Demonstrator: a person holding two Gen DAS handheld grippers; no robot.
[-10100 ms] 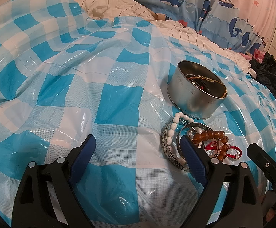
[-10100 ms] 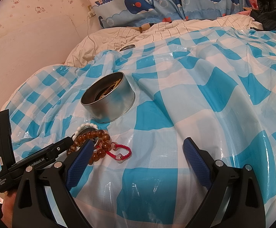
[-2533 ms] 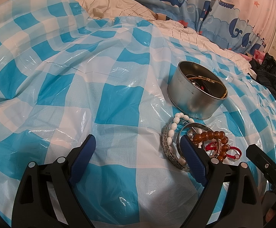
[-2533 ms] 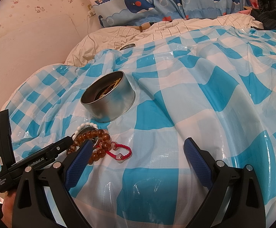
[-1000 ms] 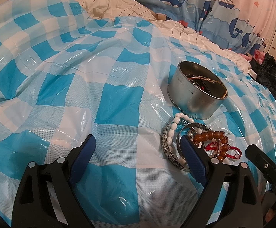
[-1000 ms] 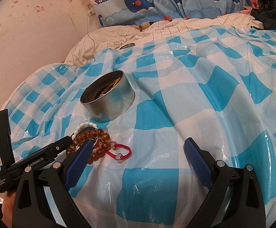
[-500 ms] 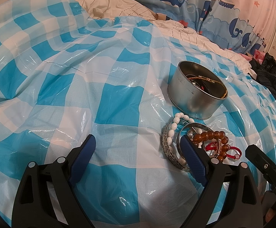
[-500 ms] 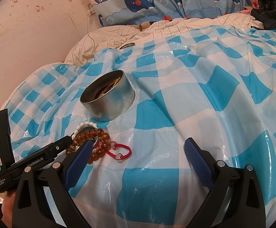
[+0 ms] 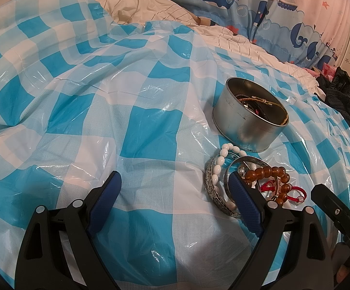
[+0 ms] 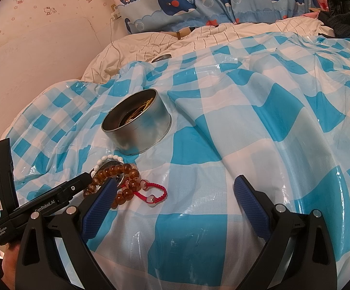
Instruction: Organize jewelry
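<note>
A round metal tin (image 9: pixel 248 117) (image 10: pixel 137 126) stands on the blue-and-white checked plastic sheet (image 9: pixel 148 130) and holds a gold chain and dark pieces. In front of it lies a pile of jewelry: a white bead bracelet (image 9: pixel 219 162), silver bangles (image 9: pixel 213 191), an amber bead bracelet (image 9: pixel 268 172) (image 10: pixel 117 171) and a red cord bracelet (image 9: pixel 293 193) (image 10: pixel 155 194). My left gripper (image 9: pixel 175 195) is open just left of the pile, its right finger over the bangles. My right gripper (image 10: pixel 173 198) is open to the right of the pile, holding nothing.
The sheet covers a bumpy bed with folds and rises. A cream striped duvet (image 10: pixel 199 38) and whale-print curtain (image 10: pixel 199 0) lie behind. Dark clothes (image 9: pixel 344 96) sit at the right. A small round lid (image 10: pixel 161 58) rests on the duvet. A pink wall (image 10: pixel 42 36) borders the left.
</note>
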